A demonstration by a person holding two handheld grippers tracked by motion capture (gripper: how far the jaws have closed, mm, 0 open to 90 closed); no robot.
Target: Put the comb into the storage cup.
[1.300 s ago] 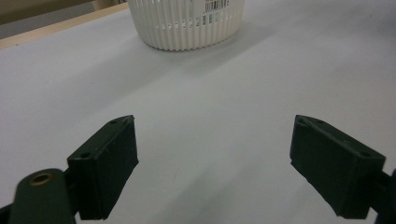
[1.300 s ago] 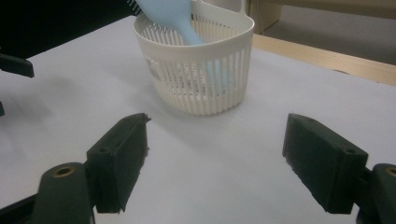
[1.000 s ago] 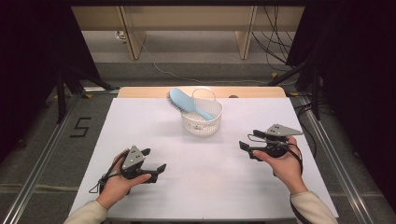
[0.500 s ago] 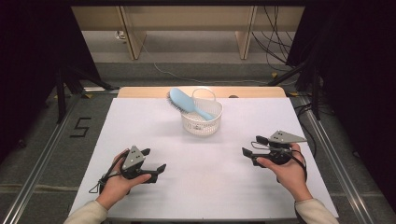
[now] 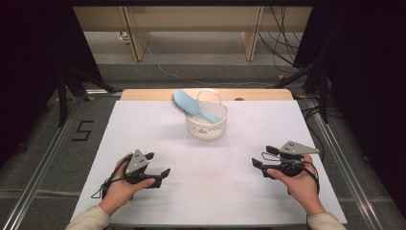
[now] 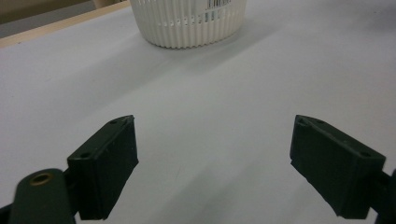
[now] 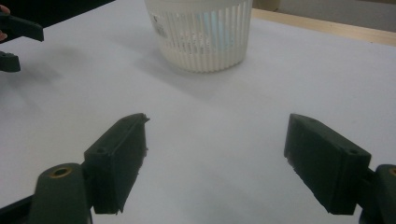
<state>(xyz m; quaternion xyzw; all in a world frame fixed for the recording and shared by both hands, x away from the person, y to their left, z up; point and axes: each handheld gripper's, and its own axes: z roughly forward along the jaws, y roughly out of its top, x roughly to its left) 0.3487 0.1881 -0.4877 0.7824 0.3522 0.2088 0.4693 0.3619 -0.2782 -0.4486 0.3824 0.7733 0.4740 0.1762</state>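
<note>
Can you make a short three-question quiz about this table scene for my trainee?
1. True or false: the light blue plastic hairbrush lies flat on the white table.
2. What does the white slotted plastic basket hold?
3. The left tool and right tool are: A) open and empty, B) shut.

Key: 1. False, it leans in the basket, head over the rim. 2. The hairbrush. 3. A.

Open white table (image 5: 239, 158) all round, the sole obstacle a white slatted plastic basket (image 5: 207, 125) mid-back.
</note>
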